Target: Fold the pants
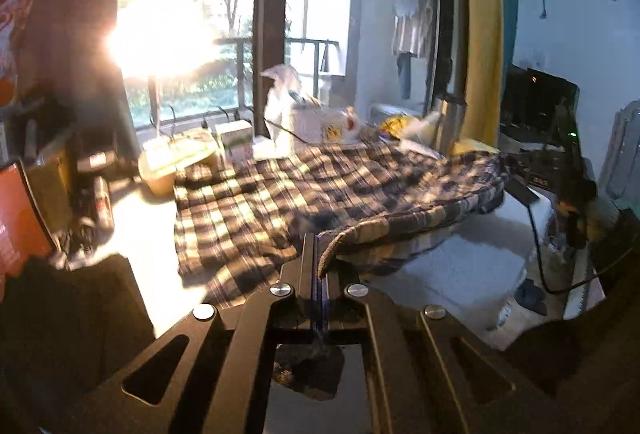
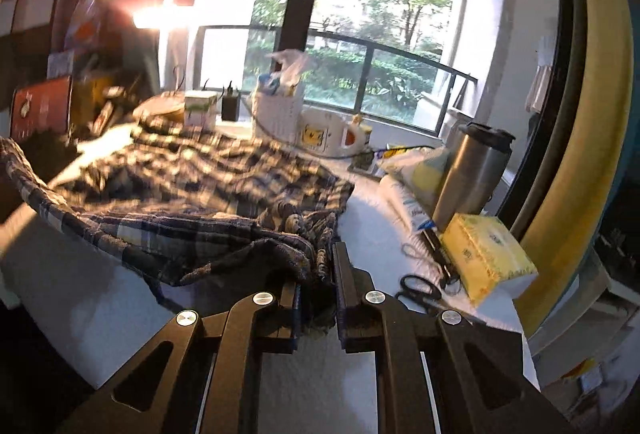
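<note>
The white rectangular table (image 2: 372, 218) carries the blue-and-cream plaid cloth pants (image 1: 304, 186), whose near edge hangs lifted above it. The left gripper (image 1: 319, 254) is clamped tight on that hem; the right gripper (image 2: 327, 262) pinches bunched plaid fabric.

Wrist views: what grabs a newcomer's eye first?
The plaid pants sprawled across the white table, their near edge lifted off it. Each claw is clamped on that edge: the left claw at one end, the right claw on a bunched corner. Behind, glare floods the window; a steel tumbler and yellow tissue box stand to the right.
</note>
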`<state>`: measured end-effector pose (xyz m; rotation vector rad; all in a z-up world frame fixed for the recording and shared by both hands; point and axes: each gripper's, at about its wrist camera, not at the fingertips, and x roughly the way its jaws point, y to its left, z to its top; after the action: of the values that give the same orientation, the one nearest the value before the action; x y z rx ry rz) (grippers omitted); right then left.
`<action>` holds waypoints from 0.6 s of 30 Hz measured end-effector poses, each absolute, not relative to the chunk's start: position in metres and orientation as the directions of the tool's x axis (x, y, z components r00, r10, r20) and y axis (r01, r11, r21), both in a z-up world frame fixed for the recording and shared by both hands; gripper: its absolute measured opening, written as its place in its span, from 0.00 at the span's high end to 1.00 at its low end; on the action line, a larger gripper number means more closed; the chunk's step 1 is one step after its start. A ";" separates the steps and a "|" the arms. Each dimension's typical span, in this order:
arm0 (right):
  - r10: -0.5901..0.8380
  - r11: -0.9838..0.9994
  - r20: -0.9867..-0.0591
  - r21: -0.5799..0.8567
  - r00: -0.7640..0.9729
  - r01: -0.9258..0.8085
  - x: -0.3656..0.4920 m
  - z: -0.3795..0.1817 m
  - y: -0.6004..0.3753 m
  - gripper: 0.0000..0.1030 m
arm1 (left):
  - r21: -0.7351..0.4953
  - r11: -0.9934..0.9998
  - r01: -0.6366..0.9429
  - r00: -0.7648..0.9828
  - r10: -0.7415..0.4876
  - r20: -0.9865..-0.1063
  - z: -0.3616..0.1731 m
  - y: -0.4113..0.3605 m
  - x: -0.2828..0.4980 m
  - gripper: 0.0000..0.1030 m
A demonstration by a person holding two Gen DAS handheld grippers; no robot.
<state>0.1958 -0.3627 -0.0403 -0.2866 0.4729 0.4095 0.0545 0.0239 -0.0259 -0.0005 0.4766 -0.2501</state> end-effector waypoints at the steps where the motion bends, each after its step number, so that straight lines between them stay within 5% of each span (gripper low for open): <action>1: 0.319 0.883 -0.490 -0.158 0.811 -0.442 0.198 -0.037 -0.362 0.87 | -0.058 0.971 0.232 0.864 -0.233 -0.447 -0.021 0.028 0.062 1.00; 18: 0.326 0.923 -0.457 -0.036 0.828 -0.383 0.309 -0.003 -0.330 0.87 | 0.034 0.983 0.183 0.918 -0.159 -0.362 0.011 0.070 0.187 1.00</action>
<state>0.3088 -0.3299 -0.0033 -0.1282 0.4611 0.3771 0.1871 0.0700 0.0110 0.0677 0.3668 -0.1757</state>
